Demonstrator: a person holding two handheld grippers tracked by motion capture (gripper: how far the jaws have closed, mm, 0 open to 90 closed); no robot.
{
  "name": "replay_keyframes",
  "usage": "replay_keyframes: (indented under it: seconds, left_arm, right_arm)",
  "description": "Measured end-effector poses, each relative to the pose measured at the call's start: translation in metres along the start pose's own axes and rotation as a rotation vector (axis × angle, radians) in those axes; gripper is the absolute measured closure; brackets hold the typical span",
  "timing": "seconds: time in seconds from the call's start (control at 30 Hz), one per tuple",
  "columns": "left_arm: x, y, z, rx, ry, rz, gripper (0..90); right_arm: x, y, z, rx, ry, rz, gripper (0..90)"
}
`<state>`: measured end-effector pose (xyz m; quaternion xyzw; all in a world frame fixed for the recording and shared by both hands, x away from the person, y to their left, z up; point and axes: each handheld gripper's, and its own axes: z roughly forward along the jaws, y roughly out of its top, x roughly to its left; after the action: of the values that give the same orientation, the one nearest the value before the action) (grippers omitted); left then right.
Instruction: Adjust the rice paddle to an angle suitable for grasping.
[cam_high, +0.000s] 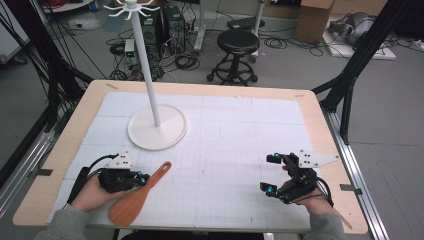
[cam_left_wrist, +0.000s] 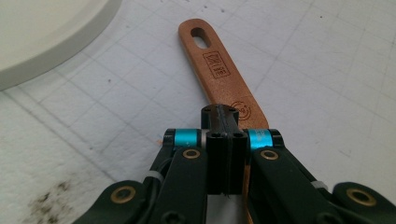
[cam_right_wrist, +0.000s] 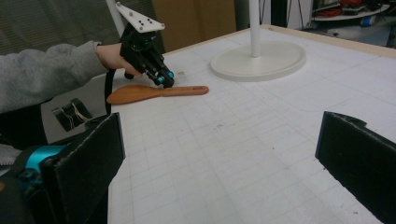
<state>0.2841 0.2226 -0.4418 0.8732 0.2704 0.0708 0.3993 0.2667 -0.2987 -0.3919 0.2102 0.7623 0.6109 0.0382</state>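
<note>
The left gripper (cam_high: 141, 178) is clamped on the handle of a wooden spatula (cam_high: 136, 199) lying flat on the table (cam_high: 310, 107); lifting remains. The right gripper (cam_high: 270, 173) waits apart, jaws wide. Farther off, the white hook stand (cam_high: 157, 127) awaits, probably its destination.

Spatula (cam_high: 134, 196): I note warm reddish-brown wood, darker stamped marks on the handle, plain otherwise. Left claw (cam_left_wrist: 219, 114): I record black jaws and links, bright cyan bands on either side, brass-coloured rivets. Right claw (cam_high: 272, 173): black, with the same cyan accents; pale grey plate on top. Desk (cam_high: 60, 150): light tan wooden rim. Mat (cam_high: 240, 145): white, ruled with a fine grey grid; I see a dark smudged patch near one edge in the left gripper view. Stand (cam_high: 157, 130): white pole and white round base. Sleeve (cam_right_wrist: 42, 74): grey. Stool (cam_high: 238, 42): black.
</note>
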Motion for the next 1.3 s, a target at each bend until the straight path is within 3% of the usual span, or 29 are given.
replay_keyframes:
  seconds: [0.27, 0.43, 0.67, 1.03, 1.3]
  left_arm:
    - [-0.002, 0.004, 0.002, 0.014, -0.006, -0.003, 89.1]
    - [-0.006, 0.007, 0.006, 0.019, -0.032, 0.001, 89.0]
    - [-0.020, 0.017, 0.017, 0.045, -0.065, 0.043, 89.0]
    - [-0.031, 0.021, 0.021, 0.060, -0.112, 0.080, 88.5]
    - [-0.030, 0.023, 0.016, 0.019, -0.120, 0.068, 82.9]
  right_arm:
    - [0.000, -0.001, 0.001, 0.013, -0.002, 0.002, 0.0]
    - [0.000, -0.002, 0.002, 0.023, 0.002, 0.005, 0.0]
    - [0.000, -0.002, 0.001, 0.015, 0.003, 0.002, 0.0]
    - [0.000, -0.002, 0.001, 0.023, 0.001, 0.004, 0.0]
    - [0.000, -0.003, 0.000, 0.025, -0.002, 0.007, 0.0]
